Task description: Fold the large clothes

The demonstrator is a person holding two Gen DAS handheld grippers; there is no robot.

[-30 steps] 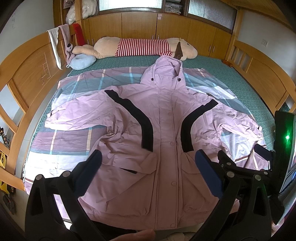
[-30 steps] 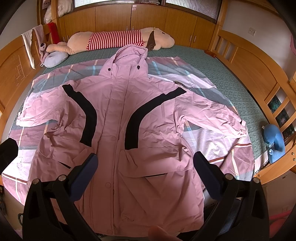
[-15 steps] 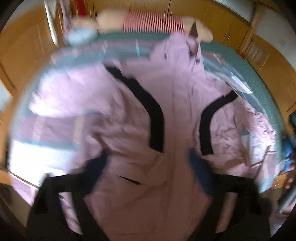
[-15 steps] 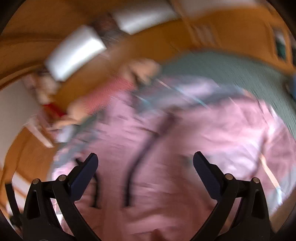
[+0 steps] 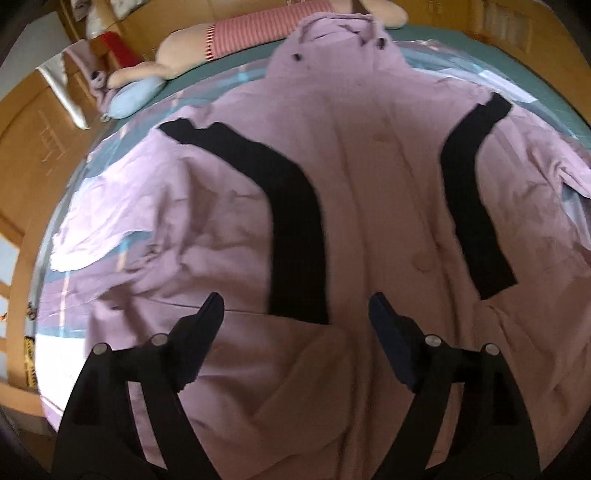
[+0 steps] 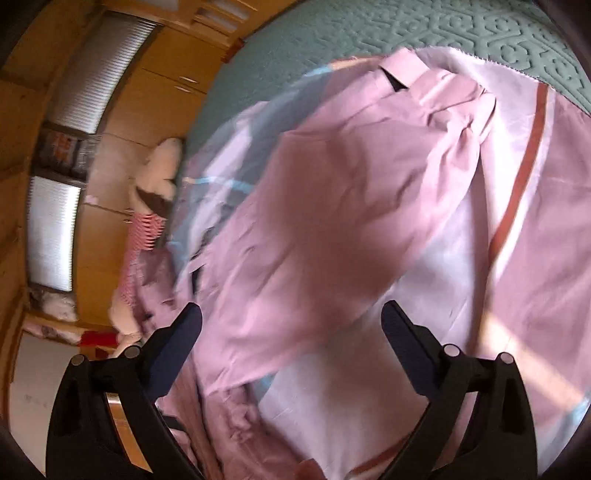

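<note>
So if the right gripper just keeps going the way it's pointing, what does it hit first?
Most likely the pink jacket's sleeve: it fills the gap ahead of the right gripper, whose fingers stand apart with nothing between them. Depth is blurred, so contact could fall near the sleeve's edge, by the plaid sheet beneath.

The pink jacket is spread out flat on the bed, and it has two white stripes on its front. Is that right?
Not quite. The pink jacket is spread out on the bed, but its two stripes are black, not white. The left wrist view shows them curving down either side of the buttoned front.
</note>
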